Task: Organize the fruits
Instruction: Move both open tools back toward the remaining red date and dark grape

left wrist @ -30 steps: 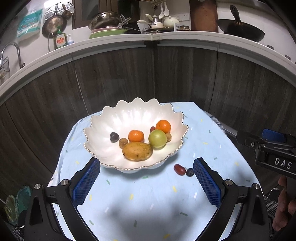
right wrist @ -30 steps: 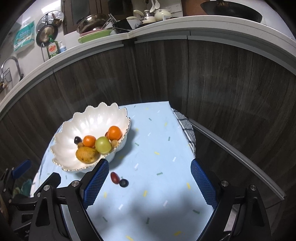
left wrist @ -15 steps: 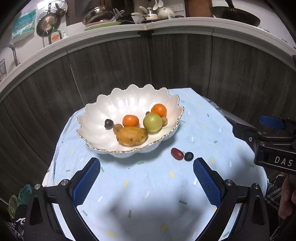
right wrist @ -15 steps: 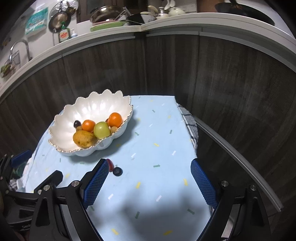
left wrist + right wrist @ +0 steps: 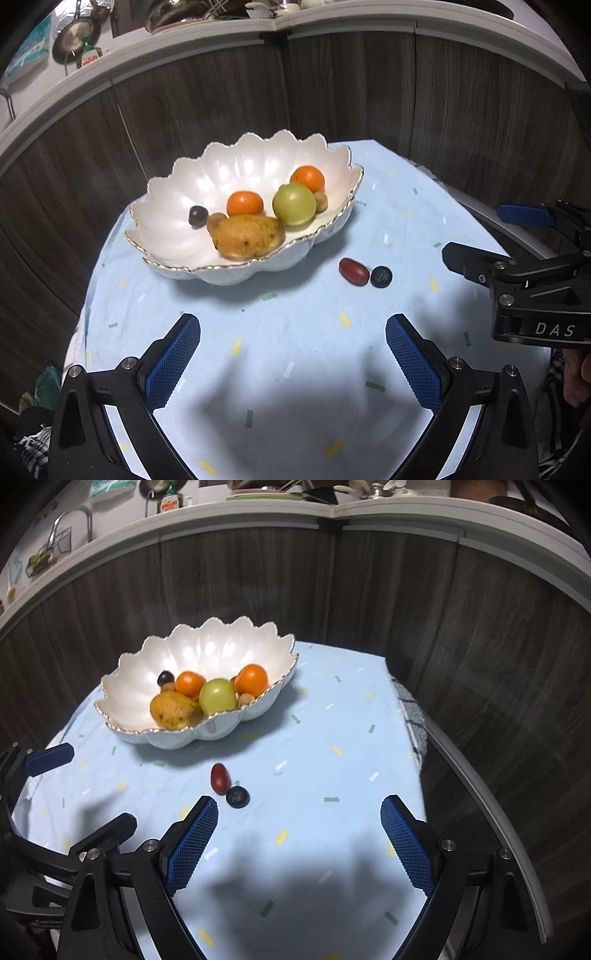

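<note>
A white scalloped bowl with a gold rim stands on the light blue cloth. It holds a mango, a green apple, two oranges and a few small dark and brown fruits. A red grape and a dark blueberry lie on the cloth to the right of the bowl, touching or nearly so. My left gripper is open and empty, in front of the bowl. My right gripper is open and empty, just short of the two loose fruits.
The round table stands against a dark wood counter front. A checked towel hangs at the table's right edge. The right gripper's body shows at the right of the left wrist view. Kitchenware sits on the counter above.
Both grippers have moved up and back a little and turned toward the two loose fruits, which now sit nearer the centre of each view. Both stay open.
</note>
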Motion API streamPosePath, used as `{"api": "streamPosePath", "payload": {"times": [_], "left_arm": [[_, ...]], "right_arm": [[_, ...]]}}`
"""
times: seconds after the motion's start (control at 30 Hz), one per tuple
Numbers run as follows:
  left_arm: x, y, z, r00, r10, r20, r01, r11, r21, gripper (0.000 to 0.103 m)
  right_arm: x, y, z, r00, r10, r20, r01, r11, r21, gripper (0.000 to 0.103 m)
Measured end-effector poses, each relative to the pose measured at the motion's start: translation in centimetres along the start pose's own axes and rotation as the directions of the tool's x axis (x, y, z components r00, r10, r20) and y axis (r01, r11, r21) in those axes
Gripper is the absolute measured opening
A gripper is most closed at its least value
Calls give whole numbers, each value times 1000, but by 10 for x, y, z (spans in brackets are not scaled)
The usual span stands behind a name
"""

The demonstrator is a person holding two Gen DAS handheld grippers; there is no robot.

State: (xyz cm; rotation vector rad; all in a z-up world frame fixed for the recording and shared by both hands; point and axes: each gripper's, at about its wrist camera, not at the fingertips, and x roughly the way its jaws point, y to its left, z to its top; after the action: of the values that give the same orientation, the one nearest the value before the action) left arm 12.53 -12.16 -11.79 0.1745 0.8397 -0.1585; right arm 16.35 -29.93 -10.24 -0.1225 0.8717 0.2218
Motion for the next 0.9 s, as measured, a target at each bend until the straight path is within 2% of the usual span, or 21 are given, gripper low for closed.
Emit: {"api": "streamPosePath", "payload": {"times": [0.3, 0.57, 0.77, 0.9], "left_arm": [[20, 5, -8, 999, -17, -35, 16, 1000, -6, 102], [33, 16, -8, 999, -19, -47, 18, 1000, -24, 102], [37, 18, -8, 998, -25, -49, 23, 999, -30, 102], [40, 20, -9, 998, -30, -50, 28, 999, -34, 102]], "right_arm": [[31, 13, 1, 998, 45, -36, -47, 997, -68, 89], [67, 28, 2, 992, 83, -99, -94, 989, -111, 63], [80, 35, 2, 988, 102, -113, -116, 985, -128, 57], [84, 39, 1, 987, 118, -113, -133, 981, -141, 56]]}}
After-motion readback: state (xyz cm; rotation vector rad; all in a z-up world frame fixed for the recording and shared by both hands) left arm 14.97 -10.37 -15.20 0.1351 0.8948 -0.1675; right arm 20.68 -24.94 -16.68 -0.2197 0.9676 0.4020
